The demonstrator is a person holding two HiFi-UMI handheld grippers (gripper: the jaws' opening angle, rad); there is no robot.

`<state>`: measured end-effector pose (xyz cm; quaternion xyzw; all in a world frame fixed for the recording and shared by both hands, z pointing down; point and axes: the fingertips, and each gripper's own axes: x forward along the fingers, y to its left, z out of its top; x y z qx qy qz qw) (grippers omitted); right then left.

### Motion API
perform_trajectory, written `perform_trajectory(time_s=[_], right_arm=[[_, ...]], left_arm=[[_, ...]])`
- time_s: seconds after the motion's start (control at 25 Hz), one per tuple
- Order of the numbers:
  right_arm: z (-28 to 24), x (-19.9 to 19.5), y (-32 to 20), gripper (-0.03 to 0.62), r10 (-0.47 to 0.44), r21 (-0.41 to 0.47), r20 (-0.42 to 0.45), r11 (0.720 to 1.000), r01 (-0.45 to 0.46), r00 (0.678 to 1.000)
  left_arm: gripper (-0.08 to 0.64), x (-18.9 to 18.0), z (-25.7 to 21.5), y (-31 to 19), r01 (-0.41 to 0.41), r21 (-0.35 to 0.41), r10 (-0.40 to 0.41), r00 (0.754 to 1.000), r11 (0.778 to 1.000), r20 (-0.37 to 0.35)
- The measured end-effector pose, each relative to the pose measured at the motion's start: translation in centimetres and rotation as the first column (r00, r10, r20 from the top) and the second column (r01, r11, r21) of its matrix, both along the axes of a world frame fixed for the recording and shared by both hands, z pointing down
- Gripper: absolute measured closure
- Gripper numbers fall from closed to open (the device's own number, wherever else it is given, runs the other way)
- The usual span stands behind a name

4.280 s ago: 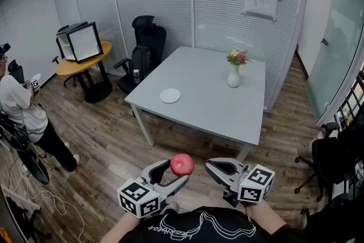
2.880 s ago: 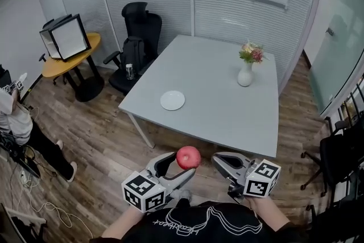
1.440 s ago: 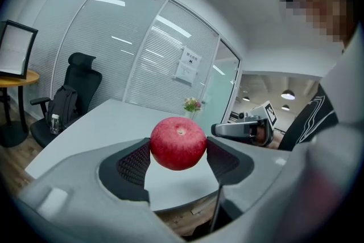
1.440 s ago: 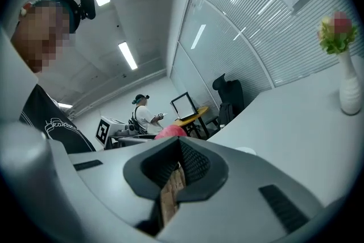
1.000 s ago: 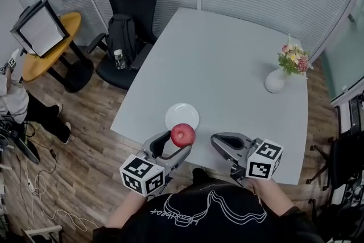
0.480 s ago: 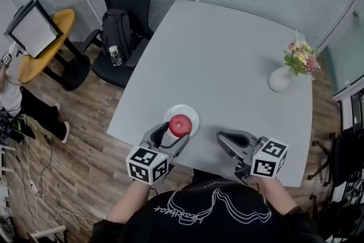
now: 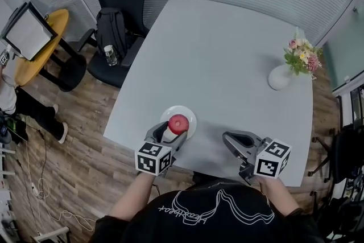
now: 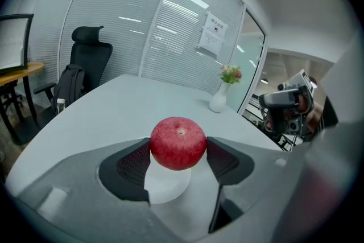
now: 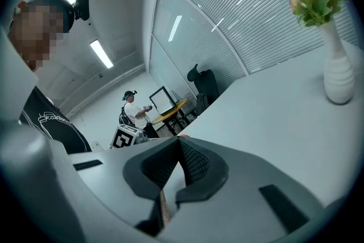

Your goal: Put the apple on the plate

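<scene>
While the left gripper [image 7: 172,133] pinches the apple [image 7: 178,122] over the plate [image 7: 190,116], ready for release, the right gripper [image 7: 229,137] sits idle, jaws pressed together.

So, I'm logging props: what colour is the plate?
White; the plate shows best in the head view.

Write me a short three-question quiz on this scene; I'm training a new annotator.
1. Fill in: the right gripper has its jaws ____.
2. True or false: the right gripper holds the apple.
3. What is directly below the apple? A) plate B) vase C) chair

Key: 1 shut, and empty. 2 false; the left gripper clamps it. 3 A.
</scene>
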<state>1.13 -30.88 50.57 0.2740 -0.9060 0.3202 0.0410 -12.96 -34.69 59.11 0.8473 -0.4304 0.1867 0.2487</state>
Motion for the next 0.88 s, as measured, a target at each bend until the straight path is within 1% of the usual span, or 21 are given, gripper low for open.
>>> perform_trajectory(time_s=[0.2, 0.36, 0.48, 0.64, 0.88], right_arm=[[0.8, 0.6, 0.0, 0.583, 0.013, -0.022, -0.005, 1.0, -0.013, 1.0], [1.3, 0.8, -0.1, 0.583, 0.013, -0.03, -0.014, 0.999, -0.014, 1.0], [1.6, 1.1, -0.2, 0.583, 0.019, -0.038, -0.026, 0.999, -0.02, 0.999], [2.0, 1.5, -0.3, 0.583, 0.025, -0.048, -0.021, 0.999, -0.026, 0.999], [2.4, 1.6, 0.1, 0.583, 0.029, -0.062, -0.019, 0.998, -0.03, 0.999]], left_arm=[[0.242, -0.1, 2.4, -0.4, 0.007, -0.042, -0.006, 1.0, 0.999, 0.004], [0.242, -0.2, 3.9, -0.7, -0.009, -0.029, 0.01, 0.999, 1.0, 0.047], [0.242, -0.4, 5.0, -1.0, -0.002, -0.031, 0.005, 0.997, 1.0, 0.083], [0.242, -0.5, 6.1, -1.3, -0.001, -0.028, 0.004, 0.994, 1.0, 0.111], [0.242, -0.5, 7.0, -1.4, 0.002, -0.027, 0.001, 0.993, 1.0, 0.117]])
